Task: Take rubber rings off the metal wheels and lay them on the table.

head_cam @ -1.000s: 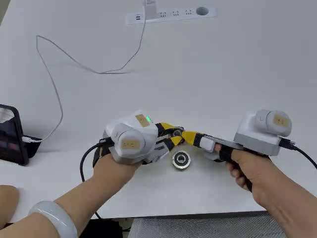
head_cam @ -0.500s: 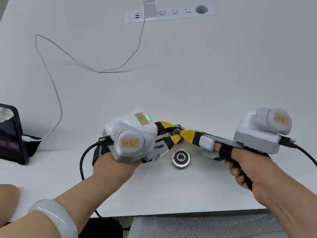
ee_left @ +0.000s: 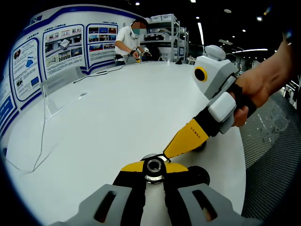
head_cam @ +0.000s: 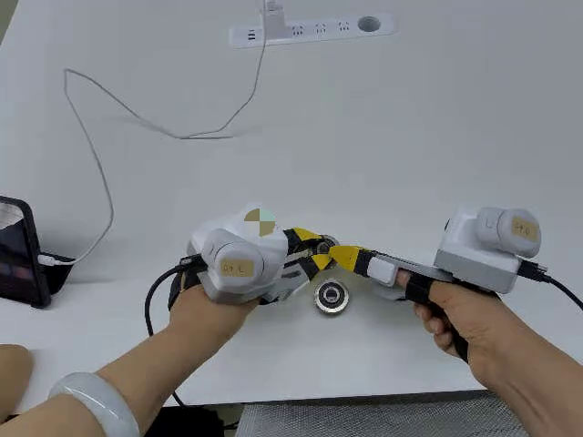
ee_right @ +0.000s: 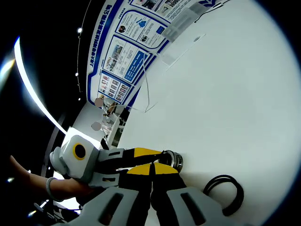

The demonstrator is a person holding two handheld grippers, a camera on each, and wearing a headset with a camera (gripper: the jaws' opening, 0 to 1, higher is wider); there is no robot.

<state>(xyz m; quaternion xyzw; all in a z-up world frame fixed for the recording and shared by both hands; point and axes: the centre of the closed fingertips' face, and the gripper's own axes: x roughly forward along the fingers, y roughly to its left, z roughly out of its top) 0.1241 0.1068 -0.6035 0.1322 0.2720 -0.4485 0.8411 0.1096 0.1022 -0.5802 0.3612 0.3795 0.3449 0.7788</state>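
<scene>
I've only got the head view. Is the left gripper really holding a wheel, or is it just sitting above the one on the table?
Observer: It is holding one. In the left gripper view, a metal wheel sits clamped between the yellow tips of the left gripper.
Operator: And the right gripper?
Observer: Its jaws are shut, with the tips against that wheel's rim.
Operator: Any ring off already?
Observer: Likely. The right gripper view shows a thin black ring lying on the table near the grippers.
</scene>
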